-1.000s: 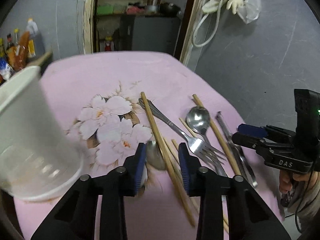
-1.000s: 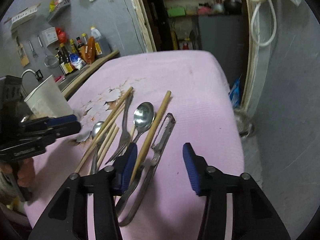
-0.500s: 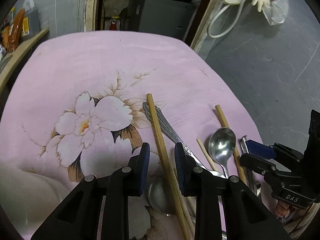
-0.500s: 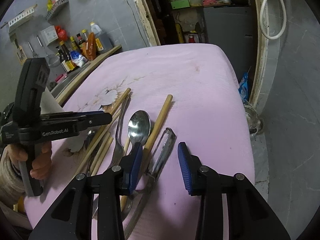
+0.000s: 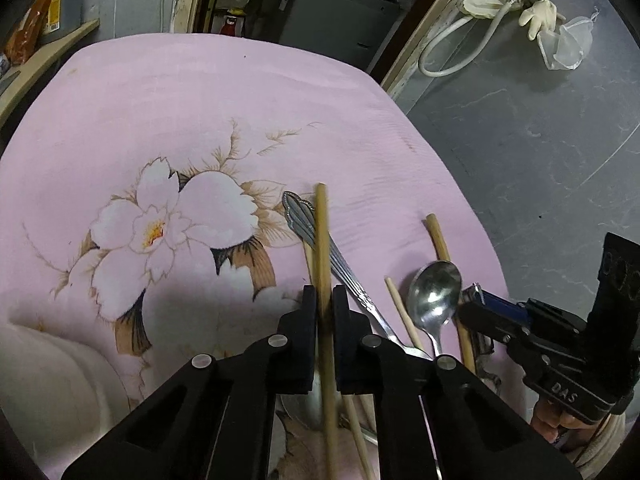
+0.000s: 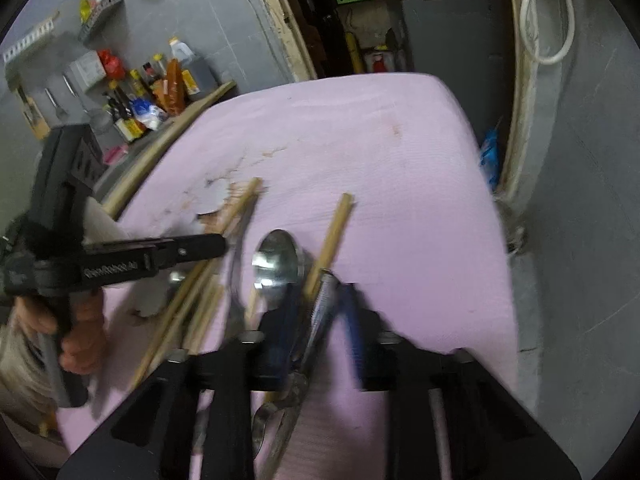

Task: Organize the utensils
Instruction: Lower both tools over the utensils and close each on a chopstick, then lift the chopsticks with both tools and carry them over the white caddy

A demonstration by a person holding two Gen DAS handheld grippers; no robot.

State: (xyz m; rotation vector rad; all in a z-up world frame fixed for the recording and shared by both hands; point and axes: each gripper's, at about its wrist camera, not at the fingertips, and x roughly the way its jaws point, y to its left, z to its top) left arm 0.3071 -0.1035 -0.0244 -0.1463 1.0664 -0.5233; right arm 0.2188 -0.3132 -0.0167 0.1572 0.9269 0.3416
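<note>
Since a second ago we have slid both tools along the pink flower-printed worktop [image 5: 192, 92] over the scattered cutlery. Our left tool [image 5: 324, 300] has clamped narrow on a long wooden chopstick [image 5: 321, 232] beside the silver fork [image 5: 316, 232]. Our right tool [image 6: 320, 304] is closing around a blurred metal peeler [image 6: 320, 316]; we cannot tell whether its pads press it. A steel spoon [image 5: 434, 292] lies between them.

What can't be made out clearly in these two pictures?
- Right wrist view: motion blur. The right gripper jaws are closing around the peeler, but pad contact is unclear.
- Left wrist view: the left gripper, shut on a chopstick, covers a spoon bowl.
- Left wrist view: white container, cut off at the lower-left edge.
- Right wrist view: bottles, labels too small.
</note>
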